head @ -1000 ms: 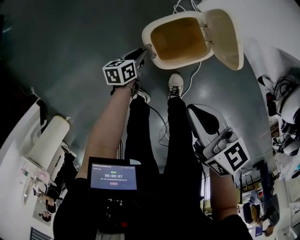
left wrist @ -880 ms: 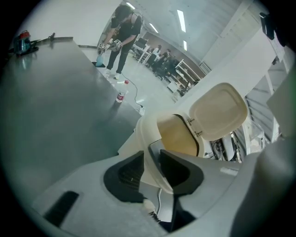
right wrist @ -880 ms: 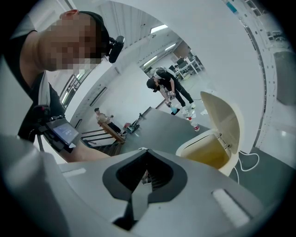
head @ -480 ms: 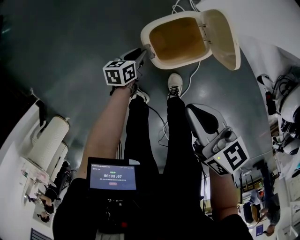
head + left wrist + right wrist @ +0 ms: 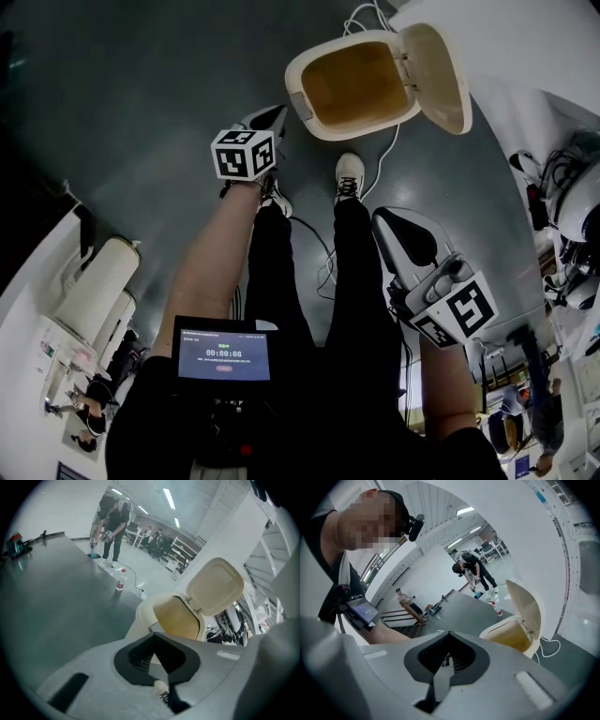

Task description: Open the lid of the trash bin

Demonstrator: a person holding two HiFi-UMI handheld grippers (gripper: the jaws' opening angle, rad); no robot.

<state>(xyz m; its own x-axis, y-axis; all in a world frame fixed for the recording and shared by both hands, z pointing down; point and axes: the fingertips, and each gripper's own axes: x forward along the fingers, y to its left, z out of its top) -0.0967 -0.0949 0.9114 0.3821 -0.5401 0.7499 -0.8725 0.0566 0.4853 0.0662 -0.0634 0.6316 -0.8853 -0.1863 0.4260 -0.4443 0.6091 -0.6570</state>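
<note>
Upper centre, the trash bin (image 5: 352, 89) has its lid (image 5: 433, 75) swung open. The left claw (image 5: 272, 117), near its rim, has just closed on nothing. The right claw (image 5: 382, 223), lower right, is closed and empty.

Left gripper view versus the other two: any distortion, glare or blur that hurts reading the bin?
Left gripper view: strong fisheye and black corners, but the trash bin and its raised lid are sharp. Right gripper view: the same curving, a mosaic patch at upper left, bin clear. Head view: dark floor, evenly lit bin, no motion blur.
</note>
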